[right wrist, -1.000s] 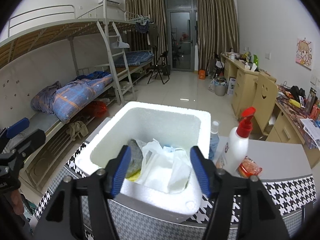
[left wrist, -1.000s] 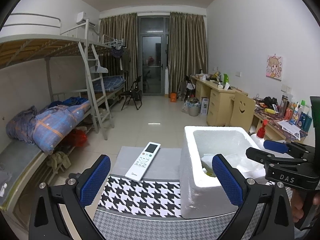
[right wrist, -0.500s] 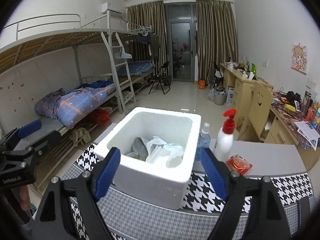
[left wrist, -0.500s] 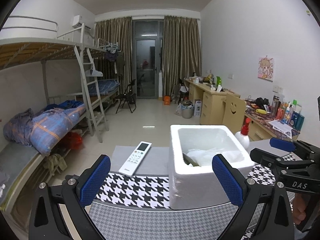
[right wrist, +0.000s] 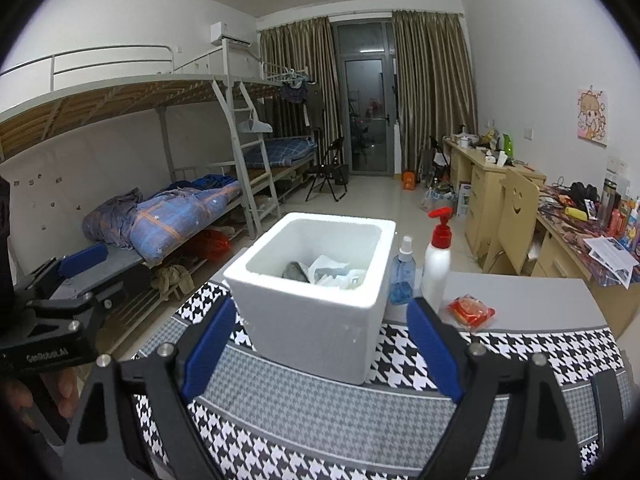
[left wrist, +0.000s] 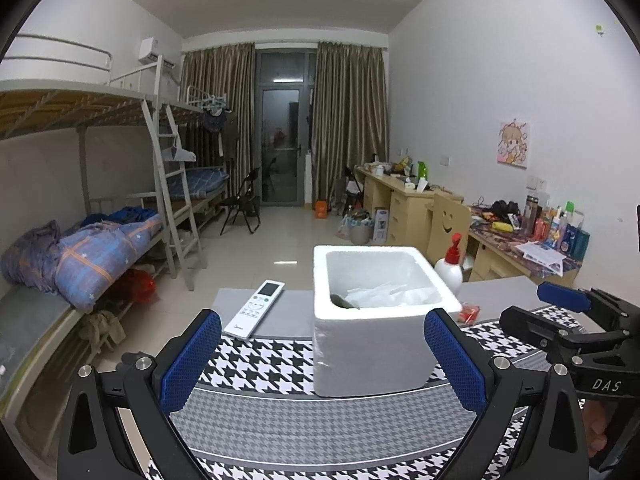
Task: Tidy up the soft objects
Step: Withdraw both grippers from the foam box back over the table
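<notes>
A: On the left, my left tongs (left wrist: 322, 354) hang wide and empty, near the remote (left wrist: 255, 309) on the worktop (left wrist: 280, 412).

B: And the soft things?

A: White bag (right wrist: 338, 272) and grey cloth (right wrist: 295, 270) lie inside the foam box (right wrist: 316, 320). Right tongs (right wrist: 320, 350) are opening, nothing between them. Looks like drop-off's done. Both tongs now sit farther from the box. Next needs another soft item found.
</notes>
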